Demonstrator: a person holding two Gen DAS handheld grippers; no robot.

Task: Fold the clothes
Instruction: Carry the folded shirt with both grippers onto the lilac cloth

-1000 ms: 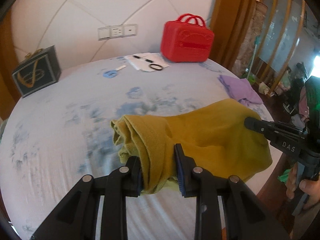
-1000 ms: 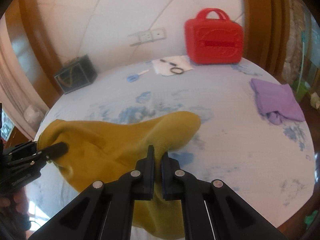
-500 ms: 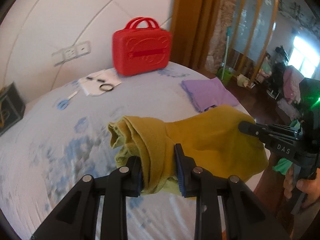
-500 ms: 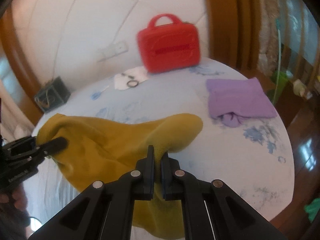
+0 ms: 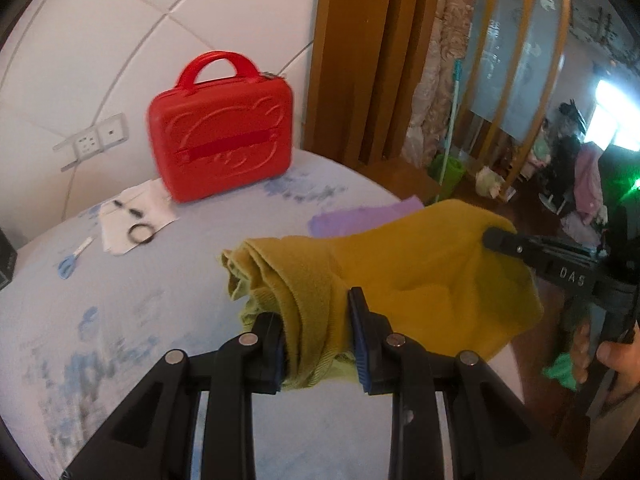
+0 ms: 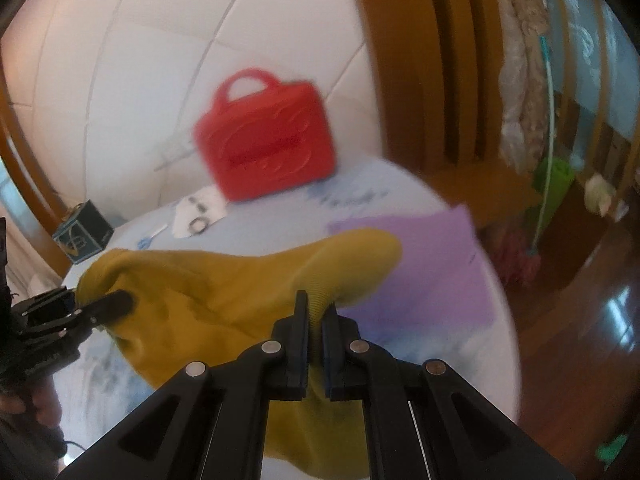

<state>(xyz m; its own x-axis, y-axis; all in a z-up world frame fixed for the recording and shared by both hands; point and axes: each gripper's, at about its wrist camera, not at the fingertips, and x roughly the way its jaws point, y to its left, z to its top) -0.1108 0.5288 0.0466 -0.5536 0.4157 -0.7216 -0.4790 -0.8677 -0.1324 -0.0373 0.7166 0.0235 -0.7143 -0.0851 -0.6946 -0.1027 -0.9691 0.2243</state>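
Observation:
A mustard-yellow garment [image 5: 420, 276] hangs folded between my two grippers above the round bed. My left gripper [image 5: 316, 320] is shut on a thick bunched end of it. My right gripper [image 6: 315, 320] is shut on the opposite ribbed edge; it also shows in the left wrist view [image 5: 496, 238] at the right. The garment [image 6: 224, 292] sags in the middle and partly overlaps a folded purple cloth [image 6: 432, 264] that lies on the bed's right side; the cloth's edge shows in the left wrist view [image 5: 352, 220].
A red case [image 5: 220, 148] stands at the back of the light-blue bed [image 5: 120, 320]. White paper with a black ring [image 5: 142, 234] and blue scissors [image 5: 70, 264] lie to its left. A dark box [image 6: 82, 236] sits far left. Wooden floor [image 6: 580, 320] lies right.
Both grippers have carried the yellow garment to the right, toward the purple cloth and the bed's right edge. Both grips are unchanged.

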